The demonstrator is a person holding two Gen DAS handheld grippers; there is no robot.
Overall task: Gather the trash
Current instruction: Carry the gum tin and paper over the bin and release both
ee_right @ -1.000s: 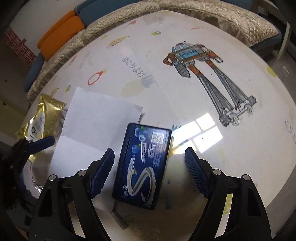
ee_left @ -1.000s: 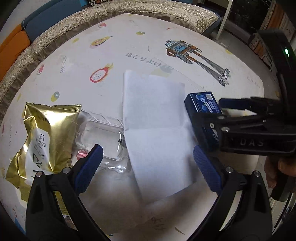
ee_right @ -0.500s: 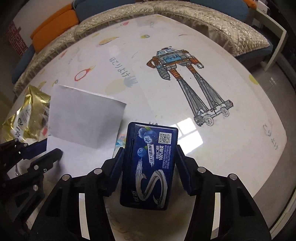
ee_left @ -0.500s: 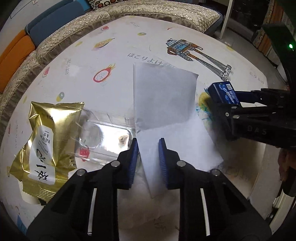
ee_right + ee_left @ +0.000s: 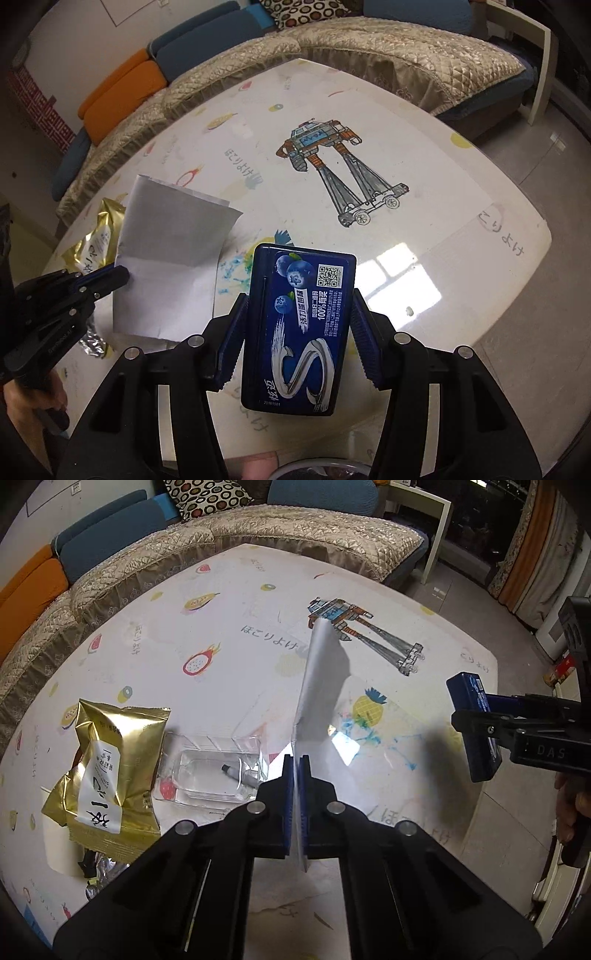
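My left gripper (image 5: 296, 797) is shut on a white sheet of paper (image 5: 321, 686), held edge-on and lifted off the table; the sheet also shows in the right wrist view (image 5: 166, 254). My right gripper (image 5: 297, 325) is shut on a dark blue gum box (image 5: 299, 332) and holds it above the table; the box also shows at the right of the left wrist view (image 5: 474, 723). A gold snack wrapper (image 5: 110, 771) and a clear plastic tray (image 5: 218, 775) lie on the table to the left of the left gripper.
The white table (image 5: 229, 635) has printed fruit and a robot drawing (image 5: 332, 166). A quilted sofa (image 5: 258, 531) curves round its far side. Crumpled foil (image 5: 99, 871) lies near the table's front left edge. Tiled floor (image 5: 554, 155) lies to the right.
Both grippers closed from open. The left one took the paper and lifted it upright. The right one took the gum box and raised it off the table.
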